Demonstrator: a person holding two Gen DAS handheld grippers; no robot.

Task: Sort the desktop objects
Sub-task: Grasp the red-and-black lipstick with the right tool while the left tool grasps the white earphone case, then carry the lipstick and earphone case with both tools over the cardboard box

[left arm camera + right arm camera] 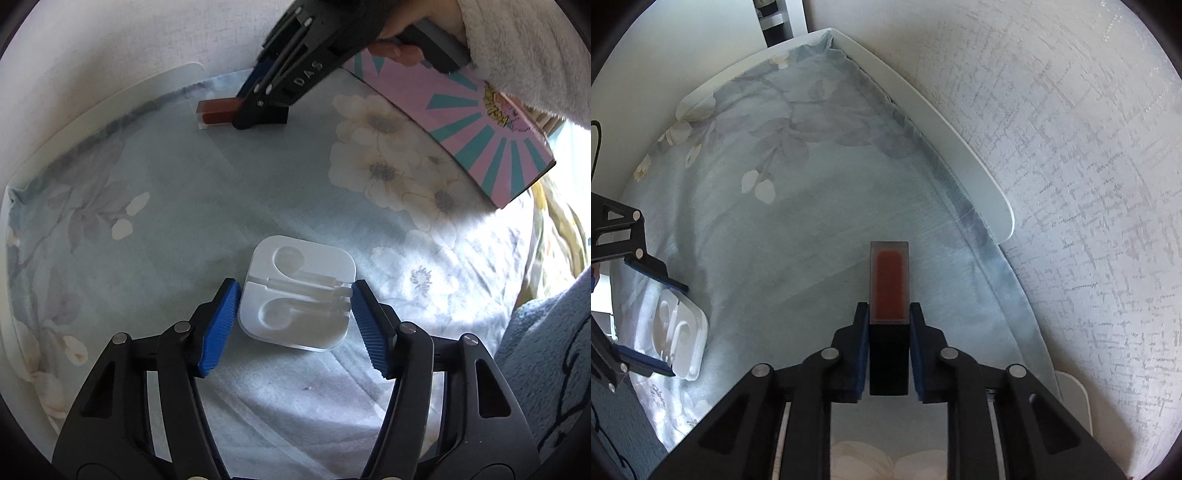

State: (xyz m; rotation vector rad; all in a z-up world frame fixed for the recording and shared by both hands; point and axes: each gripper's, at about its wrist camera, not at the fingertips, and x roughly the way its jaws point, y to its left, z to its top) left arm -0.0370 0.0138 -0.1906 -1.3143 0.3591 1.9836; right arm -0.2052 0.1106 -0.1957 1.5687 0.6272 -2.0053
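A white earphone case (301, 291) lies on the floral cloth between the blue pads of my left gripper (295, 299). The jaws are open, one on each side of the case, close to its edges. It also shows in the right wrist view (679, 332). My right gripper (889, 317) is shut on a lip gloss tube (889, 284) with a red clear body and a black cap. The tube points toward the far wall. In the left wrist view the right gripper (255, 114) holds the tube (216, 110) low over the cloth at the back.
A pink and teal box (480, 129) lies at the right on the cloth. A white table rim (960, 147) runs along a textured wall (1071, 184). A blue blanket (546, 350) lies at the right edge.
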